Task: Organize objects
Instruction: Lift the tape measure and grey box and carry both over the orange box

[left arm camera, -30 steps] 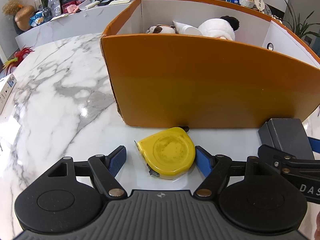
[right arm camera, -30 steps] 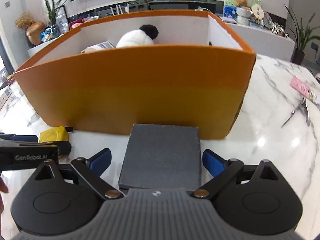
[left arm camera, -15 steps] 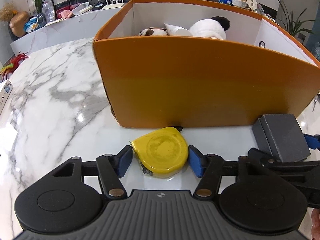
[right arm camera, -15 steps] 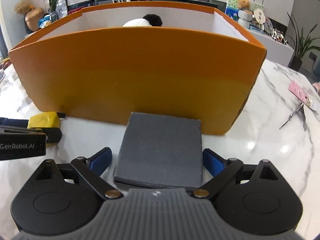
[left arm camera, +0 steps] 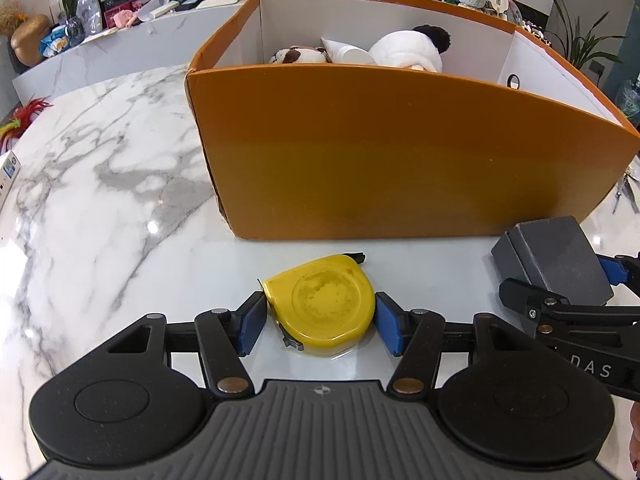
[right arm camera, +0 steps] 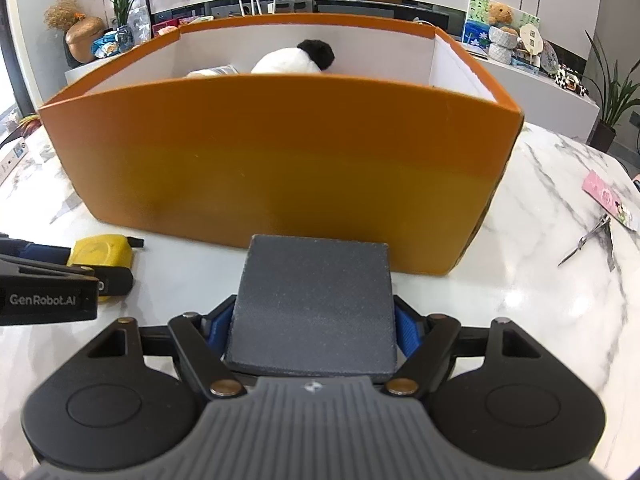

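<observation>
A yellow tape measure (left arm camera: 326, 300) lies flat on the marble table in front of a big orange box (left arm camera: 400, 160). My left gripper (left arm camera: 316, 320) is shut on it, a blue pad against each side. In the right wrist view a dark grey square box (right arm camera: 316, 300) rests on the table before the same orange box (right arm camera: 280, 172). My right gripper (right arm camera: 312, 328) is closing around the grey box, and its blue pads touch both sides. The left gripper with the tape measure (right arm camera: 102, 250) shows at that view's left edge.
Inside the orange box lie a white plush toy (left arm camera: 408, 50), a brown-and-white plush (left arm camera: 298, 56) and a white tube. Scissors (right arm camera: 592, 240) and a pink card (right arm camera: 608, 200) lie on the marble to the right. A small white carton (left arm camera: 8, 172) sits at the far left.
Both grippers have closed from wide open. The left pads came onto the tape measure first, then the right pads reached the sides of the grey box. Neither object has left the table.
</observation>
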### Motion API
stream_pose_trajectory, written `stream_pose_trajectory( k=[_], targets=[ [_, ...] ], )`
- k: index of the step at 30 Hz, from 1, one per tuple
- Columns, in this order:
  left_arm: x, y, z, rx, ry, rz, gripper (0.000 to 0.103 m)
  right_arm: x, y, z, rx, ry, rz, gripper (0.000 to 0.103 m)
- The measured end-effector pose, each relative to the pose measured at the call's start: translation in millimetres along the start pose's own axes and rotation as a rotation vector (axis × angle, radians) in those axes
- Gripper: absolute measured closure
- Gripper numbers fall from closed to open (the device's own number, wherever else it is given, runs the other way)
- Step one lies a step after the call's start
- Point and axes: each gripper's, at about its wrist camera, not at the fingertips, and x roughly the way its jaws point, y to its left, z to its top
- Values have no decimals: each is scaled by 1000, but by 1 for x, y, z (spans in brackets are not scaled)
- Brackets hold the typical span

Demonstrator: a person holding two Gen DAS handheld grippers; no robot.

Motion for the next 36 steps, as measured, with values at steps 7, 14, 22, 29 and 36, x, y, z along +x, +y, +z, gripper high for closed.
stream_pose_trajectory(
  k=[7,14,22,29,36],
  targets=[
    [-13,-6,-1,20,-9,-25,36,-14,0,-2,-16,7,28,26],
    [-30,-14,-4,40,-5,-46,36,-33,-1,-8,-36,9,49,25],
    [-53,-23,-8,60,-22,-61,36,-66,-2,-11,-42,-30,62,25],
    [-78,-27,-9,67,-75,-58,36,-97,-1,-10,-47,-84,63,25],
    [-96,-23,-3,48,-140,-32,36,-117,0,-6,-49,-131,49,25]
  ],
)
